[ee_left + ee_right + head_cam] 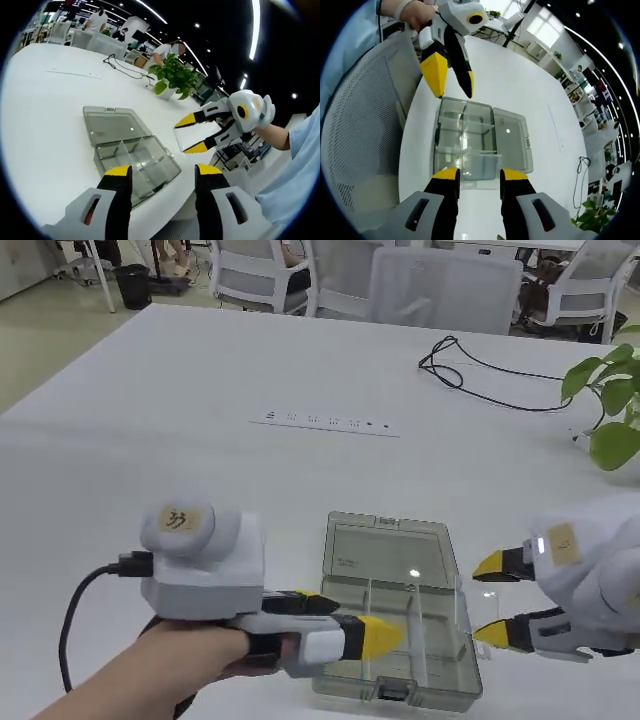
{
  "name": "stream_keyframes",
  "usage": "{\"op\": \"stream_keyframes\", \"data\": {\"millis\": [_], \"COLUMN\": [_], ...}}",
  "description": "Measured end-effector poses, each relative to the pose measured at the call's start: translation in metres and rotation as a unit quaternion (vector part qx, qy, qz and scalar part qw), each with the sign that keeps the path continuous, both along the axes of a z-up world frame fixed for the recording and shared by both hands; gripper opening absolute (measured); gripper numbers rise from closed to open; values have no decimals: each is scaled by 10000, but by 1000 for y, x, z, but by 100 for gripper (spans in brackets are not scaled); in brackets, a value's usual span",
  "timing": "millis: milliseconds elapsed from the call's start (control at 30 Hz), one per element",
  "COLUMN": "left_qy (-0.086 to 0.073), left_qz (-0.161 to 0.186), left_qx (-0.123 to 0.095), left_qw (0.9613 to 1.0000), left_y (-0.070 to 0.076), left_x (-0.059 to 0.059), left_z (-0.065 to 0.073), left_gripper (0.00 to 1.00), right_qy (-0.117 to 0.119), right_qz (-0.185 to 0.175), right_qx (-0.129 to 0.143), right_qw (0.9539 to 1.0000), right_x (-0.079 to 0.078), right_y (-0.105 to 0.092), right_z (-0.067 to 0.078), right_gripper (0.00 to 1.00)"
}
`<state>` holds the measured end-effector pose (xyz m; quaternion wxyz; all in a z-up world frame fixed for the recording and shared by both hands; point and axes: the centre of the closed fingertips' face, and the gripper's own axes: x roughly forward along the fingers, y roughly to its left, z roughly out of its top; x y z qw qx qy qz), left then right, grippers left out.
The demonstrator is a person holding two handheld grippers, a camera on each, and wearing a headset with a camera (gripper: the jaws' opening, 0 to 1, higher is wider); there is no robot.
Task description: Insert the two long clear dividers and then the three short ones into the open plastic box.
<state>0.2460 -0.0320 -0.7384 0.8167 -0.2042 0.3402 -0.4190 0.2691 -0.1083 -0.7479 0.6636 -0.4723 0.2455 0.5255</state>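
Note:
The open clear plastic box (pixel 440 685) lies at the table's near edge, its lid (pixel 390 545) folded flat on the far side. Clear dividers stand inside it, one long (pixel 411 625) and one across. My left gripper (pixel 365 625) hovers open at the box's left front corner, with nothing between its fingers (pixel 118 172). My right gripper (pixel 495 600) sits just right of the box. Its jaws (pixel 480 174) are set apart on the ends of a short clear divider (pixel 480 170), which the left gripper view shows as a pale sheet (pixel 197 136) between the right gripper's tips (pixel 190 134).
A white power strip (pixel 325 423) lies mid-table and a black cable (pixel 480 375) loops at the back right. A green potted plant (pixel 610 400) stands at the right edge. Office chairs (pixel 445 285) line the far side.

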Motion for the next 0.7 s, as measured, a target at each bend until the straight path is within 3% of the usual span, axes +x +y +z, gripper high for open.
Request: {"op": "stream_keyframes", "data": {"millis": [67,233,333,467,533,700], "left_qy": [270,448,661,605,723,744], "left_qz": [97,98,237,216,248,273], "left_qx": [-117,-152,-429,-395,-579,-576], "left_qw": [9995,9988,9966,9972,9954,9952], "left_y": [-4,-14,-20,-22,-26,-27], "left_x": [1,2,3,5,4,3], "left_z": [-1,-6,-3,-4,-3,-5], "left_gripper": [41,36,29,14,13,10], "right_qy": [-168,-302,-386,-437,-474,-491], "right_qz": [208,369,490,588,633,716], "right_qx": [-46,-6,-51,-99,-55,-26], "right_qw": [9996,9989,9980,9973,9969,9962], "right_x": [-3,-9,-13,-17,-18,-22], "right_y": [9,23,29,35,39,45], "right_z": [4,8,8,8,9,11], "right_gripper": [32,32,32,32,32,32]}}
